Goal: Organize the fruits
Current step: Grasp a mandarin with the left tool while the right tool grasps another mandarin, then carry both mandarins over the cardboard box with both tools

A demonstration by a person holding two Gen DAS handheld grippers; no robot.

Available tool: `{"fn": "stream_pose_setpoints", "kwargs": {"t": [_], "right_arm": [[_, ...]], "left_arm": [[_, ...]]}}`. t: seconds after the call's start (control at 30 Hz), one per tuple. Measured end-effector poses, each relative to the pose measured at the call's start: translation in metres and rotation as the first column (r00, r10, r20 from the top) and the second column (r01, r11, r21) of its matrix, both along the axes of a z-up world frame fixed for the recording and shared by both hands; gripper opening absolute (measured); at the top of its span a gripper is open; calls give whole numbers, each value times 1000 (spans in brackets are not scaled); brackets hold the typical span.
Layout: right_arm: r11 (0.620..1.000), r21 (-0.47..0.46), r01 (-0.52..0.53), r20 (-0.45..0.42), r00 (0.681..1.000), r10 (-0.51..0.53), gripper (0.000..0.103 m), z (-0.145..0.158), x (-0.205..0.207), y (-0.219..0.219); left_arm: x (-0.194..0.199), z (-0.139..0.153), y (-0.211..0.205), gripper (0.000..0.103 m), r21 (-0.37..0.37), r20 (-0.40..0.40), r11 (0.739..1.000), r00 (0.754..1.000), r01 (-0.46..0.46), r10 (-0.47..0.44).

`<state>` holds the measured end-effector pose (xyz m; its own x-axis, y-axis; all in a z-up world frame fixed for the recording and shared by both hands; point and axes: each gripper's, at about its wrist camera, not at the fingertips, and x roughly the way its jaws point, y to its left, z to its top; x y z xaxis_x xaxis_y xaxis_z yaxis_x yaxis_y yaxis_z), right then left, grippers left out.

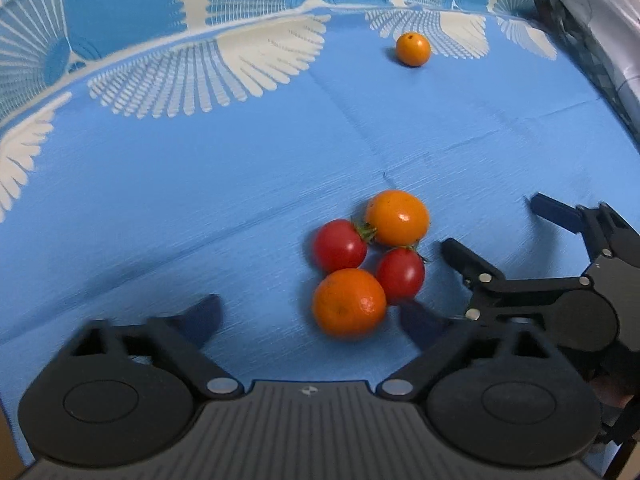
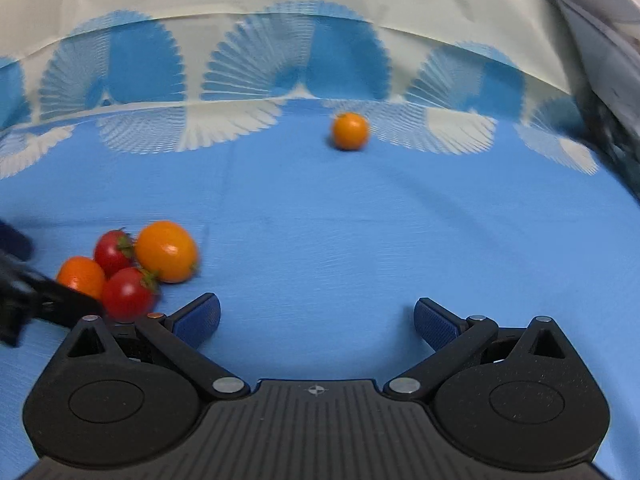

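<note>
Resting on the blue-clothed bench (image 1: 200,184), a fruit cluster (image 1: 370,262) lies untouched; left gripper (image 1: 310,318) and right gripper (image 2: 316,318) fingers spread wide, empty.

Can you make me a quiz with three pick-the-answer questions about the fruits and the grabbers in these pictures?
1. Where is the lone orange fruit?
A. Far back on the blue cloth, away from the cluster
B. Between the right gripper's fingers
C. On top of the red ones

2. How many red tomatoes are in the cluster?
A. One
B. Two
C. Four

3. What is the right gripper doing?
A. Squeezing a tomato
B. Holding an orange fruit
C. Standing open with only cloth between its fingers

Answers:
1 A: it sits alone near the patterned border, apart from the other four.
2 B: one red tomato and another red tomato lie beside two orange fruits.
3 C: its blue pads are spread wide with nothing between them.
</note>
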<state>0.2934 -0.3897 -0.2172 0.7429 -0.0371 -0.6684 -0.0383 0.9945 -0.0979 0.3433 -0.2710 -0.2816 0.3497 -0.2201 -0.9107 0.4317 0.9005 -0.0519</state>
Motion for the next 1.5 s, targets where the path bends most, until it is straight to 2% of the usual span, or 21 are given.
{"fn": "stream_pose_setpoints", "kwargs": {"t": [0.1, 0.17, 0.3, 0.4, 0.5, 0.57, 0.6, 0.63, 0.67, 0.73, 0.9, 1.03, 1.17, 1.33, 1.5], "right_arm": [[994, 5, -110, -4, 994, 110, 102, -1, 6, 10], [985, -23, -169, 2, 986, 169, 102, -2, 9, 21], [978, -32, -205, -3, 979, 205, 102, -3, 22, 30], [974, -7, -226, -5, 974, 226, 102, -4, 23, 29], [959, -9, -282, -5, 959, 282, 101, -4, 26, 32], [935, -14, -354, 3, 935, 354, 90, -2, 26, 36], [918, -20, -397, 9, 918, 397, 74, -1, 24, 39], [902, -25, -431, 16, 902, 431, 50, 1, 20, 43], [898, -42, -438, 15, 898, 439, 38, 1, 16, 47], [908, -79, -412, 17, 910, 414, 36, 2, 6, 50], [972, -54, -229, 22, 973, 231, 36, 15, -24, 34], [997, 36, -68, 56, 996, 66, 36, 43, -56, 17], [985, 173, 17, 127, 991, -40, 36, 87, -97, 16], [949, 316, 0, 177, 982, -59, 36, 141, -163, 46], [935, 342, -93, 165, 986, 38, 36, 176, -223, 93]], "left_arm": [[-2, 4, 13, 81, -51, 8, 999, 1000, -2, 2], [-2, 6, 15, 77, -60, 10, 998, 1000, 13, -12], [-5, 5, 15, 73, -37, 37, 998, 998, 46, -45], [-3, 6, 12, 70, -55, 39, 994, 995, 96, -94], [-2, 7, 11, 42, -90, 16, 988, 992, 127, -126], [-7, 8, 13, 41, -92, 26, 989, 993, 117, -116], [-8, 9, 15, 41, -93, 26, 990, 994, 106, -104], [-9, 9, 18, 41, -98, 13, 990, 995, 99, -98], [-11, 9, 22, 41, -108, 2, 990, 996, 86, -87], [-18, 12, 27, 41, -108, -2, 993, 998, 56, -57], [-52, 27, 48, 41, -105, -7, 994, 1000, -6, 5], [-92, 52, 68, 41, -95, 5, 994, 999, -52, 53], [-132, 88, 94, 41, -106, 12, 989, 994, -106, 108], [-184, 140, 131, 41, -111, 46, 980, 984, -167, 173], [-241, 184, 170, 41, -112, 78, 972, 973, -208, 217]]}}
